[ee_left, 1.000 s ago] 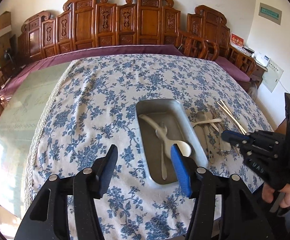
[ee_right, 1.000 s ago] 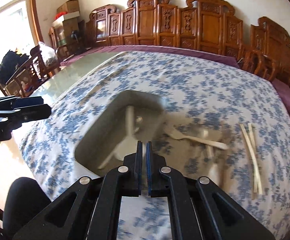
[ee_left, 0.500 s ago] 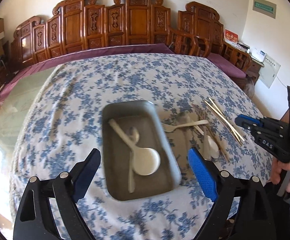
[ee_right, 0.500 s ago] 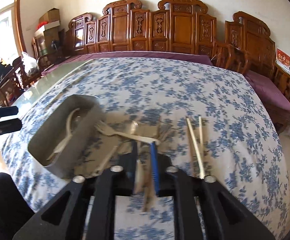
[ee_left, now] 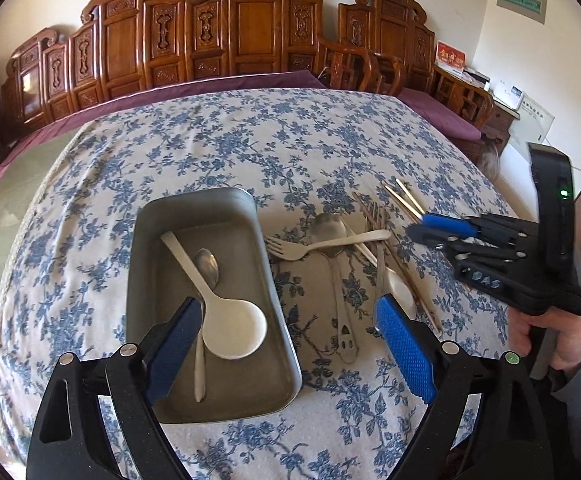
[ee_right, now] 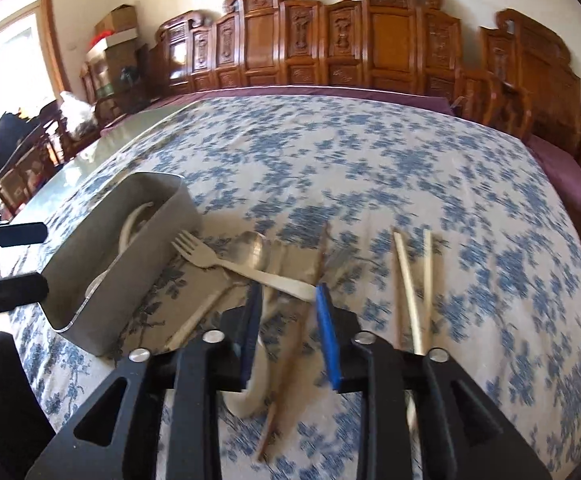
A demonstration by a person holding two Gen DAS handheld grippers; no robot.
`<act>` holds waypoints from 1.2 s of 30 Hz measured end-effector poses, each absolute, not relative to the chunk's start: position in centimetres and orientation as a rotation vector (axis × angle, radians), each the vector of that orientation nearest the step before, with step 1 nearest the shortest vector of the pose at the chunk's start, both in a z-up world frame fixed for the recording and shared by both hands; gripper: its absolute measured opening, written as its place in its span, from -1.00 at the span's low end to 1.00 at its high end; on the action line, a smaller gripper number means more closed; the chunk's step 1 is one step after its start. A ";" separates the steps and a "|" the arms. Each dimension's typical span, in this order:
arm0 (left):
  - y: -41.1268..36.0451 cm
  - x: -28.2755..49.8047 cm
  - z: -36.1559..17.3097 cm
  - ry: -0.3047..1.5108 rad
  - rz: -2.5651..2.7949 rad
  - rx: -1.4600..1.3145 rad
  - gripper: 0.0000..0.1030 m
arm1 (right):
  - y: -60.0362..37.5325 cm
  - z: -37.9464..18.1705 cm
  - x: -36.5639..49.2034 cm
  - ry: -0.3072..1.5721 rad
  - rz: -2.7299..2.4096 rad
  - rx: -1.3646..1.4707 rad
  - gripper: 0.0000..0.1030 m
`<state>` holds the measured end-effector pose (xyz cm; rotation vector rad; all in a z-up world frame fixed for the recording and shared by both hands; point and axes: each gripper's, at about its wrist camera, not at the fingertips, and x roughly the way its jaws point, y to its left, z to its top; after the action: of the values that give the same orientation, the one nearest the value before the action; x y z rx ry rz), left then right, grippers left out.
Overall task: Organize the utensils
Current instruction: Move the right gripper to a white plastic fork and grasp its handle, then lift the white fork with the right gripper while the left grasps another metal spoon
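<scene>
Left gripper is held spread and empty above the metal tray; right gripper, jaws opening, nothing pinched, is aimed at the loose pile. Stowed in tray: white spoon, metal spoon. Left on the tablecloth: fork, chopsticks, further utensils; task judged early.

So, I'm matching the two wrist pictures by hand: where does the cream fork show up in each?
Left wrist: the cream fork lies right of centre, just right of the metal tray, crossing a metal spoon.
Right wrist: the fork lies at centre, tines toward the tray.
Shared landmark: the pale chopsticks.
</scene>
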<state>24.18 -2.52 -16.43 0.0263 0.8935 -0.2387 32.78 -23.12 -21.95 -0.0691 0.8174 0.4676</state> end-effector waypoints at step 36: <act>-3.9 24.9 -15.5 0.901 -0.214 0.045 0.66 | -20.7 -23.5 36.6 0.872 0.598 -0.219 -0.90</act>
<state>24.86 -3.94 -15.47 0.0448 0.9006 -0.2135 36.65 -20.73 -23.46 -0.2189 0.8723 0.5984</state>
